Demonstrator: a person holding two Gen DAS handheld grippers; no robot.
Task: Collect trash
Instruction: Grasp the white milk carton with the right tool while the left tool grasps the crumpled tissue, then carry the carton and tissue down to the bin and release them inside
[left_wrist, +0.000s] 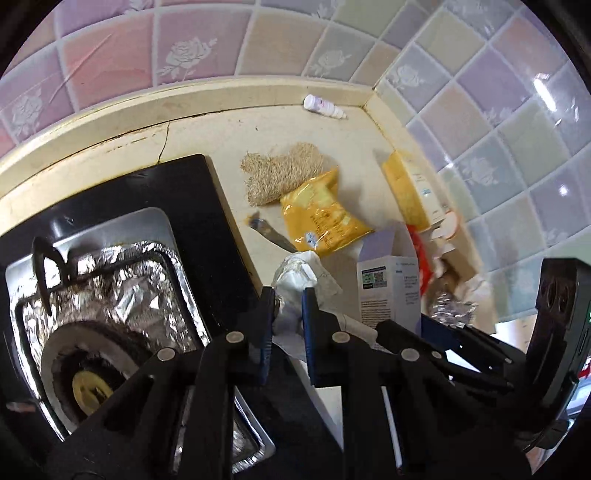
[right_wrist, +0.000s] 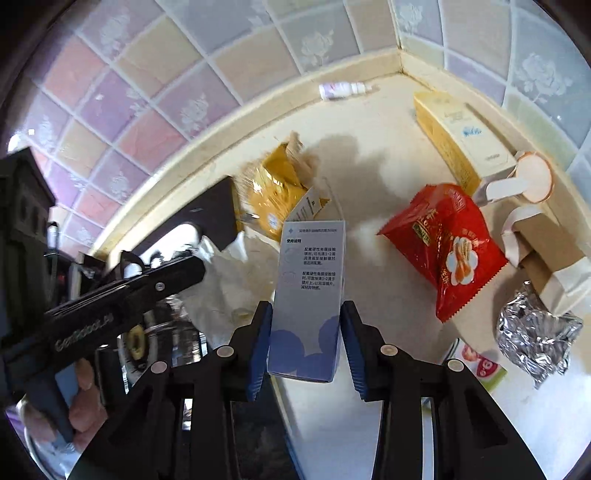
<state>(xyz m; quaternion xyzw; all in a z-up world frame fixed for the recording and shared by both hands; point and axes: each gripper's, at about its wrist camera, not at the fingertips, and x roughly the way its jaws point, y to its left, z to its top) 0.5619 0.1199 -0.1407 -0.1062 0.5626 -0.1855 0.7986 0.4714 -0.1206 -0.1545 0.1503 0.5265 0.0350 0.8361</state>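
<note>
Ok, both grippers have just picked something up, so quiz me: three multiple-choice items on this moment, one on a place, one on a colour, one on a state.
1. Where does the small white bottle lie?
A. On the counter by the tiled wall
B. Inside the foil-lined stove tray
C. On top of the red snack bag

2. What colour is the crumpled wrapper lying partly on the loofah scrubber?
A. Green
B. Yellow
C. Black

3. What is the right gripper doing?
A. Standing open over bare counter
B. Clamping a ball of foil
C. Holding a pale blue box between its pads

Answers:
1 A, it lies on its side near the counter's back edge.
2 B, its film is bright yellow.
3 C, both pads press the box's sides, while the left gripper pinches crumpled white paper.
</note>
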